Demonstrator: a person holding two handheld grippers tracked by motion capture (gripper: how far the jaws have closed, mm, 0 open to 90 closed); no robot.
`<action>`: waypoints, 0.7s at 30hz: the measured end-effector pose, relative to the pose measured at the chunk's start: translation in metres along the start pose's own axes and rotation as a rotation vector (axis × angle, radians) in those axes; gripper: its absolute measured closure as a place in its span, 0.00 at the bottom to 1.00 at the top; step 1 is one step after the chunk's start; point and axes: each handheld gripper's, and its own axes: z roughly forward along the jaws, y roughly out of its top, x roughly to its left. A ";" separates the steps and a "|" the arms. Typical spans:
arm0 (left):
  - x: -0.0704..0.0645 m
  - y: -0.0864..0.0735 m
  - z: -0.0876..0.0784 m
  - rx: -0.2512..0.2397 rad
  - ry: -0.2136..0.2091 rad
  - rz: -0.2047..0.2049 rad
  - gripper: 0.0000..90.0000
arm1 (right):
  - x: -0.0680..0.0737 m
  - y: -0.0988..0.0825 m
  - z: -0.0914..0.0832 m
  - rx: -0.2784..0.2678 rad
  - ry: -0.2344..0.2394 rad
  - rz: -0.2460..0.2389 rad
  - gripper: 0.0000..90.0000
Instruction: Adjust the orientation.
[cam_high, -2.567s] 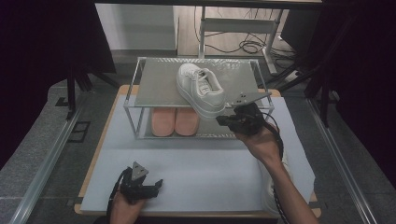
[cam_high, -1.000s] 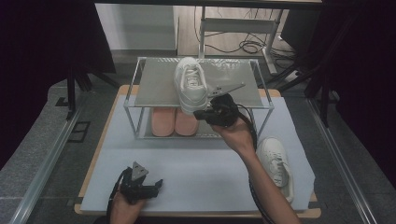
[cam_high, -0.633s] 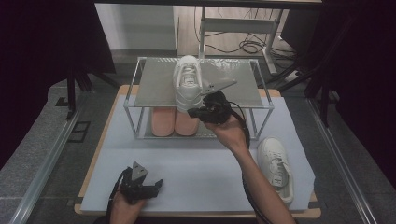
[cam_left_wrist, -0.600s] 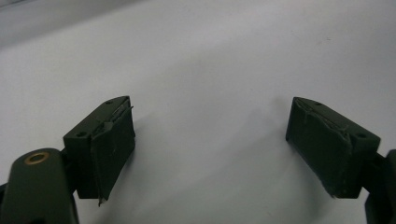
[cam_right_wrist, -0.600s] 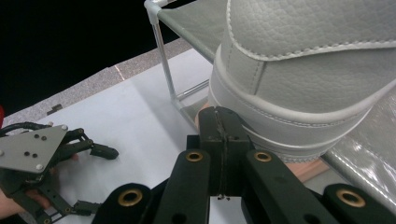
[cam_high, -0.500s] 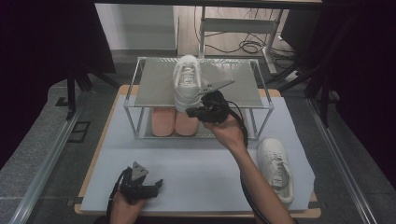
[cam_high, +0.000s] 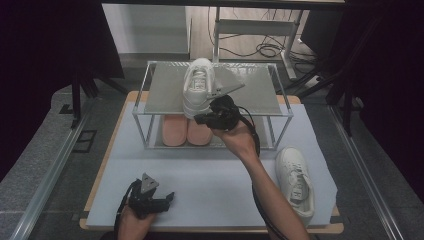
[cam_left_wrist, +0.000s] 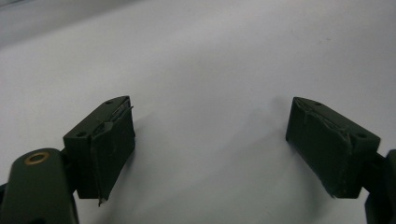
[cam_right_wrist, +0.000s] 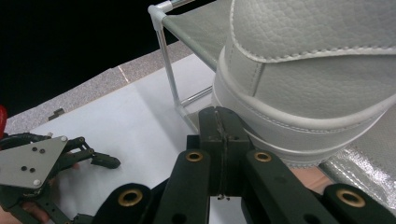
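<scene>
The left hand-held gripper (cam_high: 150, 200) rests at the near edge of the tabletop (cam_high: 200, 175), its jaws spread wide with nothing between them. Farther in, a white sneaker (cam_high: 296, 180) lies on the right of the tabletop. The right hand-held gripper (cam_high: 205, 119) has its jaws pressed together, touching the heel of another white sneaker (cam_high: 198, 90) on the top of the wire shoe rack (cam_high: 260, 90). Pink slippers (cam_high: 186, 132) sit on the lower shelf.

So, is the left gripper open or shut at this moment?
Open. In its own view the left gripper has its jaws wide apart, with bare white table between them.
</scene>
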 end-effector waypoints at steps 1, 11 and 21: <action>0.000 0.000 0.000 0.000 0.001 0.001 0.17 | 0.000 0.000 0.000 -0.001 -0.002 -0.002 1.00; 0.000 0.000 0.000 0.000 0.001 0.001 0.17 | 0.002 0.002 0.006 -0.006 -0.009 -0.002 1.00; 0.000 0.000 0.000 0.000 0.001 0.001 0.17 | 0.001 0.004 0.006 -0.002 -0.003 0.006 1.00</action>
